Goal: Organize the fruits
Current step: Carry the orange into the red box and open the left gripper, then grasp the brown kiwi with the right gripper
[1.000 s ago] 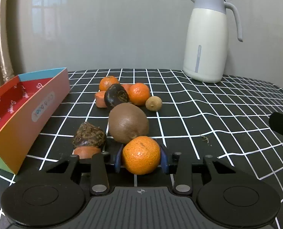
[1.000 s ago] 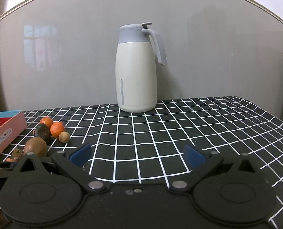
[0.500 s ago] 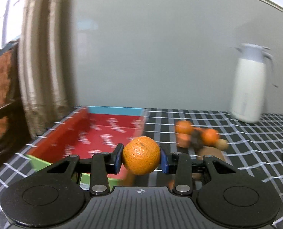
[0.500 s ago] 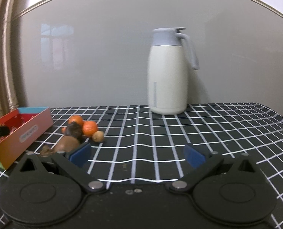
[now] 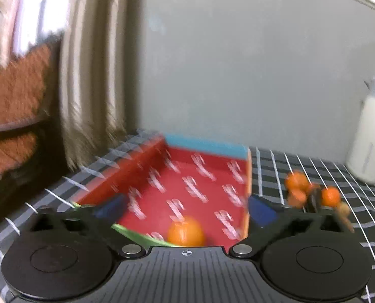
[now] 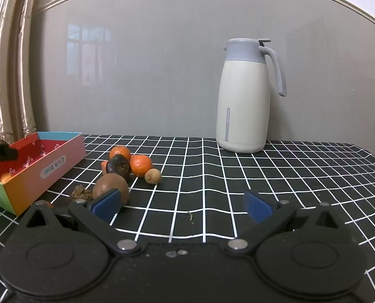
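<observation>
- The box [image 6: 61,160] stands at the left of the worktop [image 6: 238,181]; it looks light, likely to slide if knocked.
- The brown fruit [image 6: 110,189], biggest of the loose pile beside the box, looks firm: take it across its middle.
- The tangerine [image 5: 186,231] lies in the box, round, prone to roll.
- Left claw [image 5: 187,208] has just been opening, nothing between its pads; right claw [image 6: 182,204] is spread and empty.

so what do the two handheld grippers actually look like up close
Both look alike. The left gripper and right gripper are matte black plastic, each with two round discs on a wide body, angled arms with silver pivot screws, and blue pads on the fingertips. The left body has ribbed grooves and a small crosshair mark at its centre. No cables or sleeves are in view.
</observation>
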`<state>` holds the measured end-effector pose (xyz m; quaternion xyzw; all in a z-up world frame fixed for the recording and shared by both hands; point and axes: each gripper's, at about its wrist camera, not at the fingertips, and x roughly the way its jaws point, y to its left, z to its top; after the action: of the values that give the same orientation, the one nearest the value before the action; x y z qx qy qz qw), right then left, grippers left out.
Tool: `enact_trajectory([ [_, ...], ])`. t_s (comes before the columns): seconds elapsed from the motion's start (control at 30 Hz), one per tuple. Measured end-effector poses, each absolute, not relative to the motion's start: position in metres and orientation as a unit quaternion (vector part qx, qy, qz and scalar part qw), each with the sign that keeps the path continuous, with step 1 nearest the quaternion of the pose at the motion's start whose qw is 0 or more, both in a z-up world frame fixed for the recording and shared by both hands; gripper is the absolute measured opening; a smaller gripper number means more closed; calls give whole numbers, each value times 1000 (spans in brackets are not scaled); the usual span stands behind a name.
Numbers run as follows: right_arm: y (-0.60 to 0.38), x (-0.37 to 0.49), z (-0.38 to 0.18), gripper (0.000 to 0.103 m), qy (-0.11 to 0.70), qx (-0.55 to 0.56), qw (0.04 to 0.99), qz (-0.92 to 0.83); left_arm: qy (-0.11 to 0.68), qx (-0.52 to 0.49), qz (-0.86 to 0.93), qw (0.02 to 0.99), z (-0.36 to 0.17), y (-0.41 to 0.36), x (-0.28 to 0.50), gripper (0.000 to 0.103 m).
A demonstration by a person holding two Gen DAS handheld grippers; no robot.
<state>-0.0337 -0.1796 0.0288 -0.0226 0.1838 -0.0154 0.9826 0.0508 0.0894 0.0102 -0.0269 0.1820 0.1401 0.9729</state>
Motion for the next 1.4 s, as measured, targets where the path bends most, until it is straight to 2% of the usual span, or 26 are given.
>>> enact_trajectory([
  [0.3,-181,-36,33,103,178,-13,984,1,164,10,131,978,16,81,22,103],
  [1.0,-119,-9,22,103,193,-52,978,59,164,-13,163,973,13,130,-11,103],
  [1.4,-109,28,10,78,241,-39,969,38,177,-23,179,967,3,156,-6,103],
])
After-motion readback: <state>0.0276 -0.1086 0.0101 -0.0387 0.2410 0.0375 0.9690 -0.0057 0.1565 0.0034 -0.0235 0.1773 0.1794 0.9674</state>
